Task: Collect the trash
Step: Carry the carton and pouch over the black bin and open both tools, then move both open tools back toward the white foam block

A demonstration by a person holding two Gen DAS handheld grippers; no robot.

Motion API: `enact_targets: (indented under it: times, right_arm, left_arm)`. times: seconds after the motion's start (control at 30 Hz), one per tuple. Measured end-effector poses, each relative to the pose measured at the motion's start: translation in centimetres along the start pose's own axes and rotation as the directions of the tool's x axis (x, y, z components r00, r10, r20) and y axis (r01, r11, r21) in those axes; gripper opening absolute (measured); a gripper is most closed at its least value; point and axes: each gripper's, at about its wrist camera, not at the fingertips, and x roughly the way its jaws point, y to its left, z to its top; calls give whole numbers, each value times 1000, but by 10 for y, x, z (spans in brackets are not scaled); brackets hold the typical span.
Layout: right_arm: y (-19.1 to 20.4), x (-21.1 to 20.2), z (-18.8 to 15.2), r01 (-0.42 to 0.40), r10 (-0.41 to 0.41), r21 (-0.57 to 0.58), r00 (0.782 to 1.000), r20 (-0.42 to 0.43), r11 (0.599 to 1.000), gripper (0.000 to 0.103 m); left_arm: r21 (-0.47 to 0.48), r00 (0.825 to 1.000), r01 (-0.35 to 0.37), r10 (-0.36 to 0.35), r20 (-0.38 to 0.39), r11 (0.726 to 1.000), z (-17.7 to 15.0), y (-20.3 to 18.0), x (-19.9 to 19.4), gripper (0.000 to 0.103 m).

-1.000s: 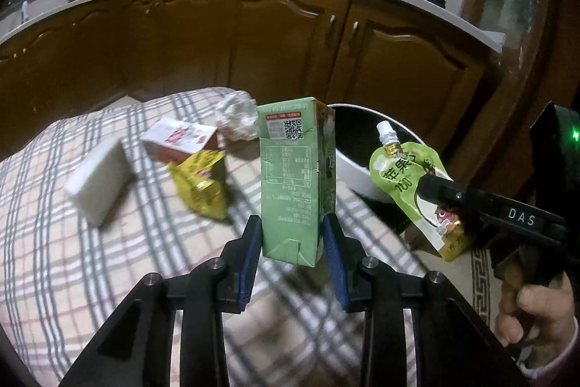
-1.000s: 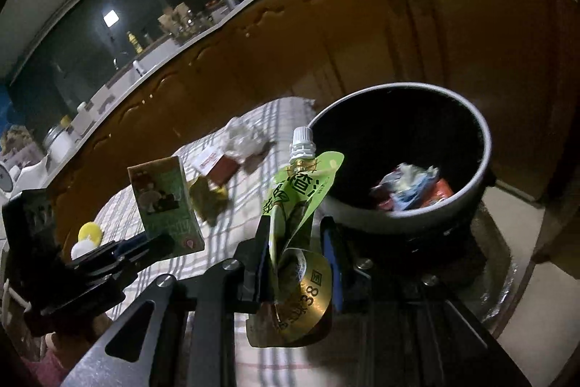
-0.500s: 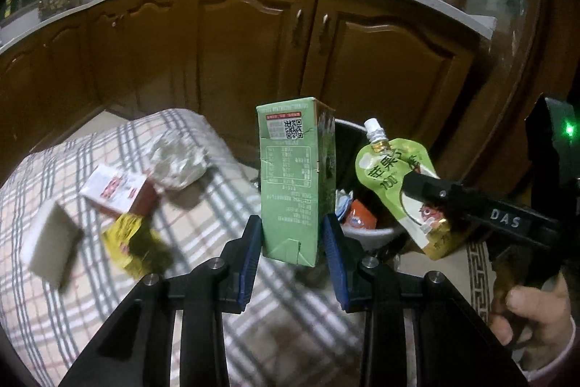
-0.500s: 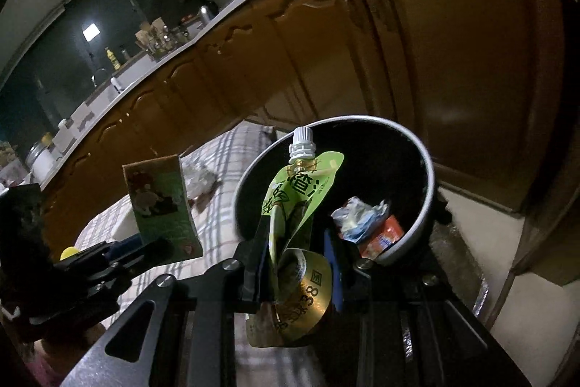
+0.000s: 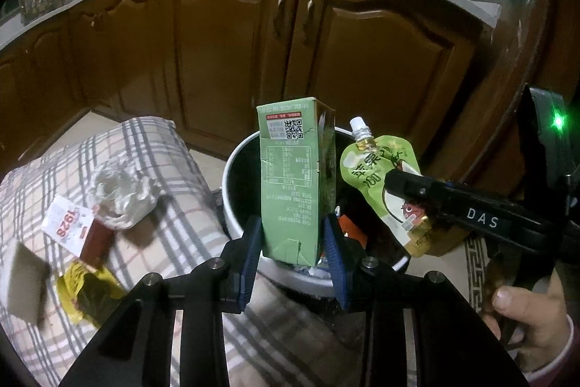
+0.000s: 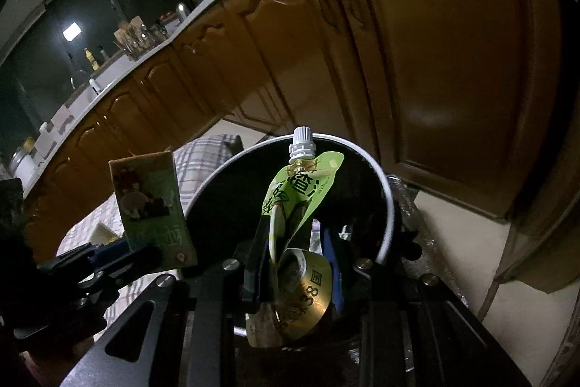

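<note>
- Both views are dim, with dark vignetted corners and strong fisheye bending of the cabinet doors (image 6: pixel 453 68).
- A bright window (image 6: pixel 71 31) glows far left in the right wrist view.
- The white block (image 5: pixel 23 281) at the left edge is motion-blurred.

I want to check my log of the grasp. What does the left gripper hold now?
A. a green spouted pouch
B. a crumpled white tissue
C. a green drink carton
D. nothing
C: the left gripper is shut on the green drink carton, held upright over the bin.
</note>
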Motion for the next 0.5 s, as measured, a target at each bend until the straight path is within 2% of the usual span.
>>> enact_targets:
  times: [0.3,0.37,0.4,0.43,0.47,0.5]
  right_arm:
    - [-6,10,9,9,-9,-5,1000,-19,1000,27]
    - [-7,14,12,-1,1,-7,1000,-29,1000,30]
    - [-7,15,13,-10,9,-4,999,-34,1000,31]
    - [-8,16,13,-18,18,0,999,-38,1000,31]
    - [-9,17,13,-26,26,11,999,-43,1000,36]
    - [-10,18,13,-30,31,17,999,-44,999,40]
  left_arm:
    - [-4,1000,11,-11,-27,1000,10,-5,22,34]
    - [-10,999,19,-19,-36,1000,11,-7,24,34]
    - [-15,999,18,-18,-37,1000,11,-8,24,36]
    - [-19,999,24,-24,-37,1000,10,-8,23,43]
    - [-26,999,32,-33,-33,999,10,-7,22,48]
    - [-30,999,34,-35,-28,999,9,-6,19,50]
